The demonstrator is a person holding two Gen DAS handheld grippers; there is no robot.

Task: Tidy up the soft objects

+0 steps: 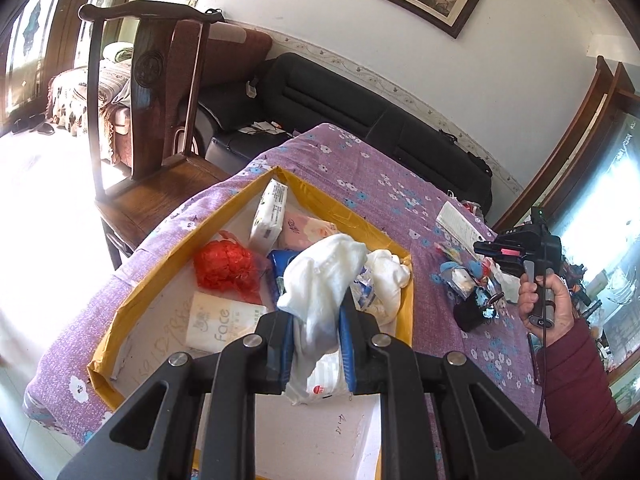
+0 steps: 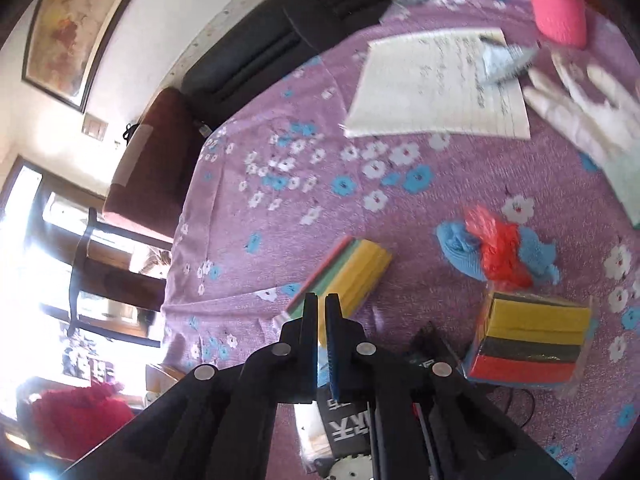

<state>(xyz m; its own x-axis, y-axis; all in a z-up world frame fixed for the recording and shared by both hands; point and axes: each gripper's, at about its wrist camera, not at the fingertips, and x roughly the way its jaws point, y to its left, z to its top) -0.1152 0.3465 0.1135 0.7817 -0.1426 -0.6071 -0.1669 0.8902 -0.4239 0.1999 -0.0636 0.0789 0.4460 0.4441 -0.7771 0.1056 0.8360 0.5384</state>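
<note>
My left gripper [image 1: 316, 320] is shut on a white cloth [image 1: 324, 276] that hangs over an open cardboard box [image 1: 160, 276]. In the box lie tissue packs [image 1: 269, 216], a red mesh bundle [image 1: 226, 264] and another white cloth [image 1: 388, 276]. My right gripper [image 2: 321, 300] is shut with nothing between its fingers. Its tips hover just before a stack of yellow, green and pink cloths [image 2: 352, 272]. The left wrist view shows it from the side as the right gripper [image 1: 486, 249], held by a hand in a maroon sleeve.
On the purple flowered tablecloth [image 2: 280, 208] lie a wrapped pack of yellow, black and red sponges [image 2: 528, 344], a blue cloth with red plastic [image 2: 500, 252], a white glove [image 2: 592, 120] and a written sheet [image 2: 436, 84]. A wooden chair [image 1: 160, 80] and black sofa [image 1: 340, 96] stand behind the table.
</note>
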